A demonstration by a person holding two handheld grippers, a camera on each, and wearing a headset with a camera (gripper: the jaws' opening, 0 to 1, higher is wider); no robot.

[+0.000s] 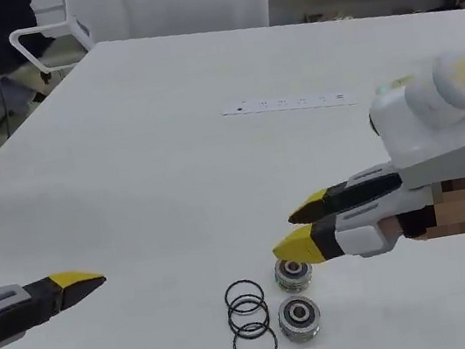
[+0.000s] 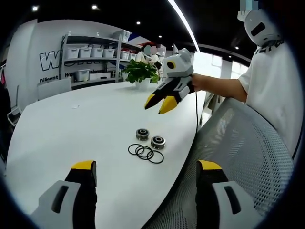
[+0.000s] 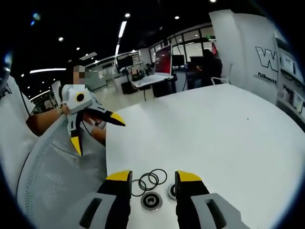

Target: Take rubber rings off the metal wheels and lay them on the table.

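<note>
**Head view.** I am looking down at the white counter point(image 1: 123, 156). It is carrying three black rubber rings point(image 1: 249, 315), lying flat in an overlapping row. Two metal wheels point(image 1: 299, 318) are sitting just to the right of the rings, one beyond the other. The right gripper point(image 1: 301, 227) is hovering just above the farther wheel, its jaws standing a little apart and holding nothing. The left gripper point(image 1: 99, 337) is hanging at the lower left, well apart from the rings, its jaws gaping wide and empty. A power strip point(image 1: 289, 103) is lying farther off on the counter.

**Left gripper view.** I am seeing this gripper's own jaws rising far apart from the bottom, with nothing between them. The rings and wheels are lying ahead, near the counter's edge, with the right gripper hanging above them and not touching them. A potted plant point(image 2: 139, 71) is standing at the far end of the counter, and a mesh chair back point(image 2: 238, 157) is showing on the right.

**Right gripper view.** I am seeing this gripper's own jaws standing open above the rings. One wheel is showing between them, and the other is partly hidden behind one jaw. The left gripper is hanging over the mesh chair back, off the counter, with its jaws spread.
</note>
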